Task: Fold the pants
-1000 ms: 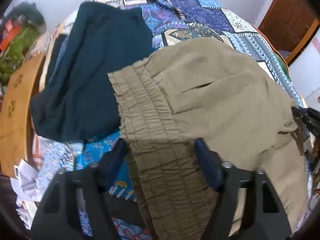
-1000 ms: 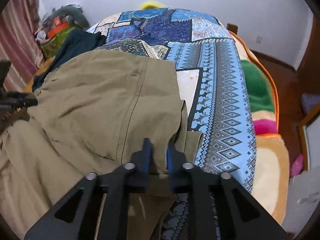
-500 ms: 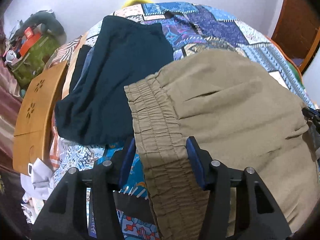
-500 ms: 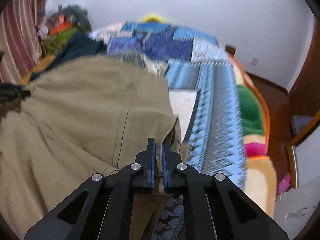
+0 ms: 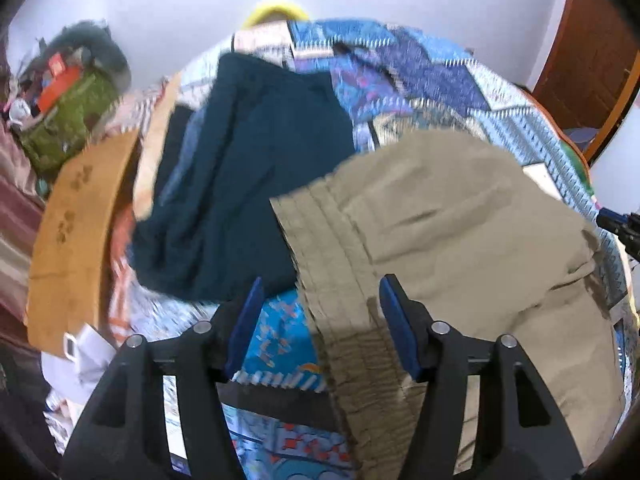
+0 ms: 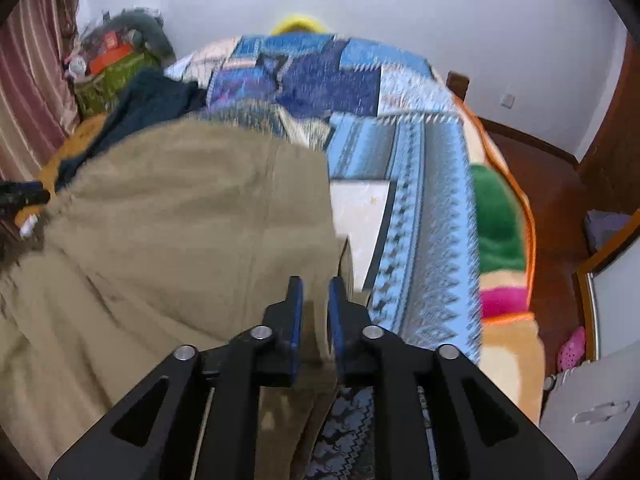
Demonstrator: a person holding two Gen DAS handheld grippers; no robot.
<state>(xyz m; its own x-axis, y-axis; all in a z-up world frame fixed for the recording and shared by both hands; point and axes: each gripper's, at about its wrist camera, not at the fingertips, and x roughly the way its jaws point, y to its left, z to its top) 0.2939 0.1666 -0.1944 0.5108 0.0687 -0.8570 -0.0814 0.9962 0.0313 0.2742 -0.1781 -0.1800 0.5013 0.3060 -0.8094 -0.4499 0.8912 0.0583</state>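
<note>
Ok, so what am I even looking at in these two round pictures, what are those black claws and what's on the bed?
There is no robot. A person holds a two-finger clamp in each hand, each with a wide-angle camera looking along its fingers. One picture comes from the left gripper, the other from the right gripper. Khaki pants lie on a patterned quilt, with a dark teal garment beside them. Both grippers' jaws have just been opening: the left stands wide around the waistband, the right narrowly around the opposite edge. Neither seems to pinch the cloth.

One khaki pants (image 5: pixel 460 220); one dark teal garment (image 5: pixel 256 184); one patchwork bedspread (image 6: pixel 424 184); two grippers.
</note>
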